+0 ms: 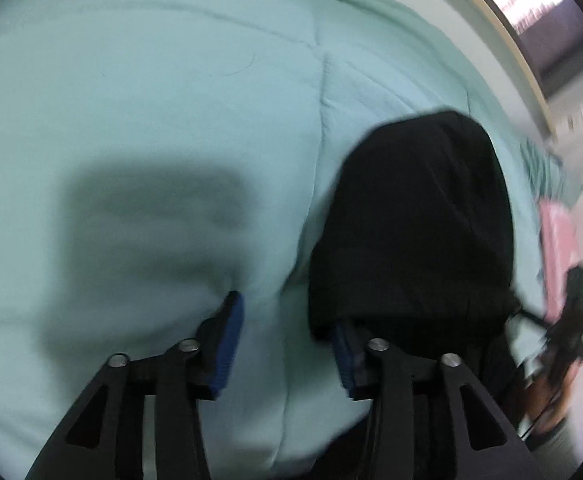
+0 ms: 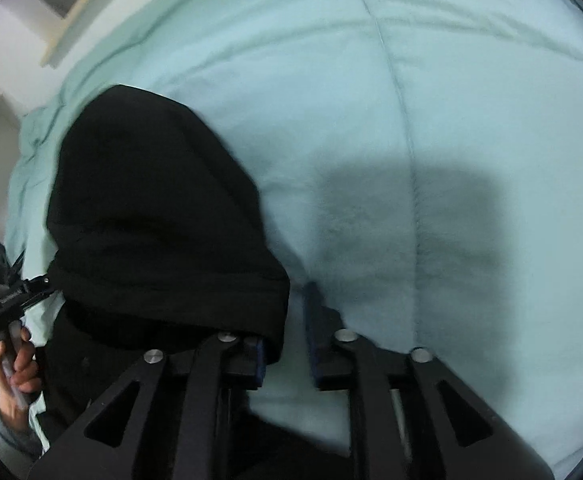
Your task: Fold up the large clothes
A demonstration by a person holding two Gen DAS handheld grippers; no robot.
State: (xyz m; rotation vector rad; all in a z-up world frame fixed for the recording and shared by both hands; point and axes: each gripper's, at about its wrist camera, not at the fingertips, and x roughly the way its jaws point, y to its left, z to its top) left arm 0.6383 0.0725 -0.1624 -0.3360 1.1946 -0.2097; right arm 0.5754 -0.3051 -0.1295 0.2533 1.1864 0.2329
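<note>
A black garment (image 1: 415,224) lies bunched on a light green quilted bedspread (image 1: 151,100). In the left wrist view it sits at the right, draped over my left gripper's right finger. My left gripper (image 1: 287,332) is open, with bare bedspread between its blue pads. In the right wrist view the garment (image 2: 159,232) sits at the left and covers the left finger of my right gripper (image 2: 287,336), which is open too, with bedspread showing in the gap. Each gripper shows at the edge of the other view: the right one (image 1: 571,320), and the left one (image 2: 3,292) held in a hand.
The bedspread (image 2: 411,100) fills most of both views. A pale wooden bed edge (image 1: 503,40) runs along the far side, with white wall and floor beyond. A pink item (image 1: 557,236) lies at the right edge of the bed.
</note>
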